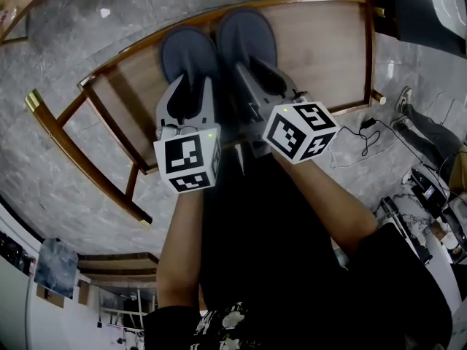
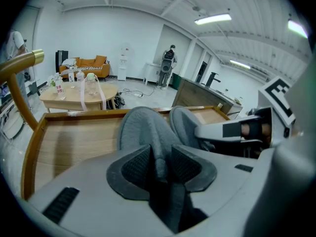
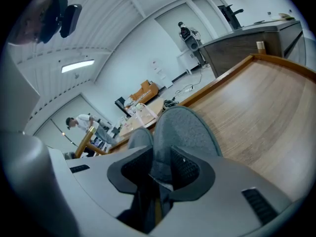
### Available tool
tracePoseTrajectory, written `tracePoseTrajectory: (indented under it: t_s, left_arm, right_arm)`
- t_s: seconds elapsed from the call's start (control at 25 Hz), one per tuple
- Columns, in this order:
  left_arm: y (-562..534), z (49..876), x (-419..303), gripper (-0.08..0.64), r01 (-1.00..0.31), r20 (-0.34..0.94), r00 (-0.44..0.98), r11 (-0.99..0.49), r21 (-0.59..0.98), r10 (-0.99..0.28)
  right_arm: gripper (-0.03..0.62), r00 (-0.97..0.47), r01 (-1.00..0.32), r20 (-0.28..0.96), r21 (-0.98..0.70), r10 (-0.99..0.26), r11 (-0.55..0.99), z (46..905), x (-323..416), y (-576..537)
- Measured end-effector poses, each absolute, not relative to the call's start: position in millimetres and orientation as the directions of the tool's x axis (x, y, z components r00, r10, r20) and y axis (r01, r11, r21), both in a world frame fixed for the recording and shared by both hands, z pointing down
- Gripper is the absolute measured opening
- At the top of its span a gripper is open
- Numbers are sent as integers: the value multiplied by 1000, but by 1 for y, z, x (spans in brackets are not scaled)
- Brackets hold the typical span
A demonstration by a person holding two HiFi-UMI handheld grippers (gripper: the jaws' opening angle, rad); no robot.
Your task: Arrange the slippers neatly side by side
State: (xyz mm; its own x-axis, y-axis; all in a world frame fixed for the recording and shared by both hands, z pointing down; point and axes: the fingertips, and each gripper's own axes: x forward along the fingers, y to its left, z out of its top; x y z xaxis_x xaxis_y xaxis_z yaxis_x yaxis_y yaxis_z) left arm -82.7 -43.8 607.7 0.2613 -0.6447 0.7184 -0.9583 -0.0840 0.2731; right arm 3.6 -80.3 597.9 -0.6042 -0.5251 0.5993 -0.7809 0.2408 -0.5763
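Note:
Two grey slippers lie side by side, toes pointing away, on a wooden rimmed tabletop (image 1: pixel 321 42). The left slipper (image 1: pixel 186 49) (image 2: pixel 143 127) has its heel rim standing between the pads of my left gripper (image 1: pixel 191 84) (image 2: pixel 160 164), with a slight gap beside the fabric, so the jaws are open. The right slipper (image 1: pixel 246 35) (image 3: pixel 185 127) has its heel rim between the pads of my right gripper (image 1: pixel 253 70) (image 3: pixel 160 167), also open. In the right gripper view the left slipper (image 3: pixel 139 138) peeks out beside it.
The tabletop has a raised wooden rim and a brass-coloured frame (image 1: pixel 33 100) at its left. Cables (image 1: pixel 365 133) lie on the marble floor to the right. Far off stand a low table with bottles (image 2: pixel 79 90), an orange sofa (image 2: pixel 89 65) and a person (image 2: pixel 170 58).

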Motion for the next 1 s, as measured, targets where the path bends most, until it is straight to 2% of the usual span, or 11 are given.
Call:
tracePoseTrajectory:
  t_s: [0.12,0.4,0.44,0.52,0.6,0.76,0.88,1.0]
  left_arm:
    - [-45,601,-81,148,-954,704,264,-74,289,-659]
    - [-36,578,-81,155,-954,684,256,-63,294,-683]
    - [-31,573,-82,155,-953,682,260,-69,294,-684]
    - [-16,567,-83,155,-953,689,266,-76,293,-674]
    - [6,573,-82,140,-950,717,274,-64,306,-641]
    - [51,608,-70,127,-926,795,318,9,377,-516]
    - [62,619,-60,127,-914,813,343,33,404,-470]
    - [60,622,-56,120,-911,813,346,38,410,-468]
  right_arm:
    - [146,-659,-746,566,-575,-495,336,588,-4,-77]
    - [153,-709,-705,530,-517,-466,485,556,6,-74]
    - [137,-712,-701,525,-505,-466,503,550,12,-73]
    - [9,-729,-679,528,-480,-435,556,543,22,-68]
    - [0,-727,-655,590,-445,-351,611,554,32,-55]
    - [-2,-620,-609,770,-352,-149,711,600,51,-17]
    - [-2,-593,-585,801,-361,-79,726,615,55,1]
    - [-2,-588,-587,806,-368,-67,721,621,54,5]
